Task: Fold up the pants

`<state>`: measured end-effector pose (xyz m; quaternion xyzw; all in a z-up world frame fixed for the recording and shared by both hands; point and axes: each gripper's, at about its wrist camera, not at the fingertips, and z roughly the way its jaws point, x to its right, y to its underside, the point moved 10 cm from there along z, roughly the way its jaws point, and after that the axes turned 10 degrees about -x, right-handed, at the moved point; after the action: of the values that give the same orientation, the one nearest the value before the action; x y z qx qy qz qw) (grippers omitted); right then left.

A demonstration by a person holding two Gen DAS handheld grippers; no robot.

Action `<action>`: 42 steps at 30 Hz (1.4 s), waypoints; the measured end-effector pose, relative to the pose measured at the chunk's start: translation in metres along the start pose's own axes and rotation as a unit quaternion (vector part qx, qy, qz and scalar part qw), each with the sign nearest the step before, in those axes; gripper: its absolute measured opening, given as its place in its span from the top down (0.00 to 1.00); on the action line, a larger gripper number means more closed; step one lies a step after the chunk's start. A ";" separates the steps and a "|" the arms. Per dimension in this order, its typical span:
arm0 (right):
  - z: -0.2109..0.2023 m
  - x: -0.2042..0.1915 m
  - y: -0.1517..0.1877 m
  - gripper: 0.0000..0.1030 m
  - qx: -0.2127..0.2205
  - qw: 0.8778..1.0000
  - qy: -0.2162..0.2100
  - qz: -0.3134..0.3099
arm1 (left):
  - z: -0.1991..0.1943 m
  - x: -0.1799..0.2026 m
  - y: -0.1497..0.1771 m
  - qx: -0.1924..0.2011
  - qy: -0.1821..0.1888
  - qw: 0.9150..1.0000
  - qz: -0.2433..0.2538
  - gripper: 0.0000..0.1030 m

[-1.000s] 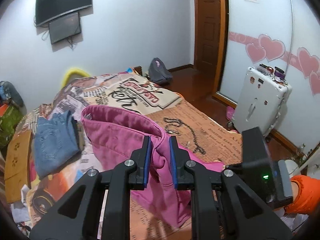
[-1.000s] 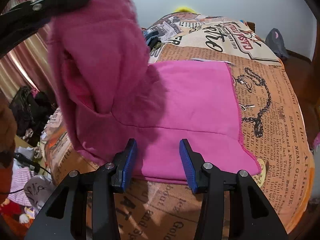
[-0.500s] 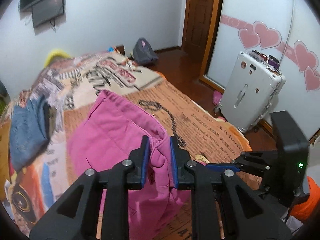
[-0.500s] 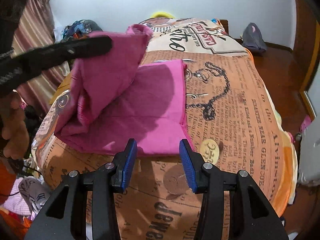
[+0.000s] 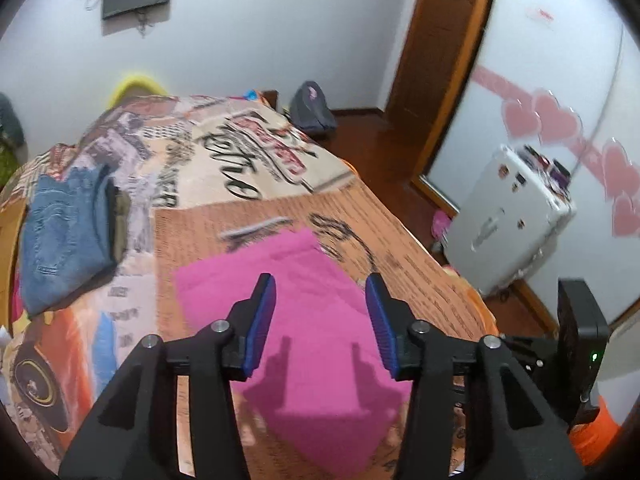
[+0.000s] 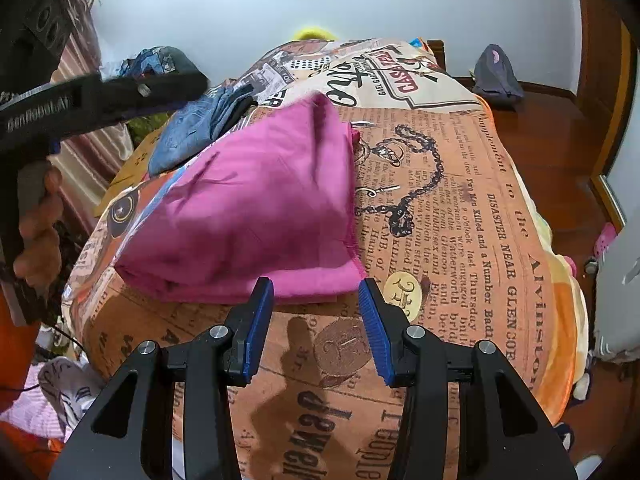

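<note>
The pink pants (image 5: pixel 304 320) (image 6: pixel 256 208) lie folded in a thick flat bundle on the printed bedspread (image 6: pixel 460 208). My left gripper (image 5: pixel 320 316) hovers over them with its jaws opening and nothing pinched between the blue pads (image 5: pixel 260 316). In the right wrist view that left gripper (image 6: pixel 120 92) reaches in from the upper left, held by a hand (image 6: pixel 40 216). My right gripper (image 6: pixel 316 320) stands open just in front of the pants' near edge, holding nothing. The right gripper's body (image 5: pixel 576 344) shows at the lower right of the left wrist view.
Folded blue jeans (image 5: pixel 64 232) (image 6: pixel 192 128) lie on the bed to the left of the pink pants. A white suitcase (image 5: pixel 508 224) stands by the heart-patterned wall, a dark bag (image 5: pixel 312 114) on the wooden floor near the door (image 5: pixel 440 60). Clothes clutter the floor at left (image 6: pixel 60 392).
My left gripper let go of the pink fabric and its jaws spread; the lifted flap dropped flat onto the rest of the pants. The right gripper drew back slightly, still open.
</note>
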<state>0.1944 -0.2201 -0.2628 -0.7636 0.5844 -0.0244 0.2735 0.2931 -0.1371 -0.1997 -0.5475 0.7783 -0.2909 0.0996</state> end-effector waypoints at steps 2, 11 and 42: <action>0.001 -0.002 0.000 0.59 0.000 1.000 0.000 0.001 | -0.004 -0.020 -0.006 0.009 -0.028 1.000 0.000 0.49; 0.015 -0.010 -0.002 0.59 -0.014 1.000 -0.007 0.003 | 0.071 -0.100 -0.004 -0.085 -0.073 0.994 -0.016 0.49; 0.101 0.044 -0.123 0.59 -0.038 0.997 0.050 -0.045 | 0.058 -0.177 0.094 -0.117 -0.077 0.988 -0.070 0.56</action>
<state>0.3520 -0.1997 -0.3062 -0.7966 0.5631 -0.0521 0.2135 0.3127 0.0256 -0.3284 -0.6295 0.7566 -0.1610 0.0740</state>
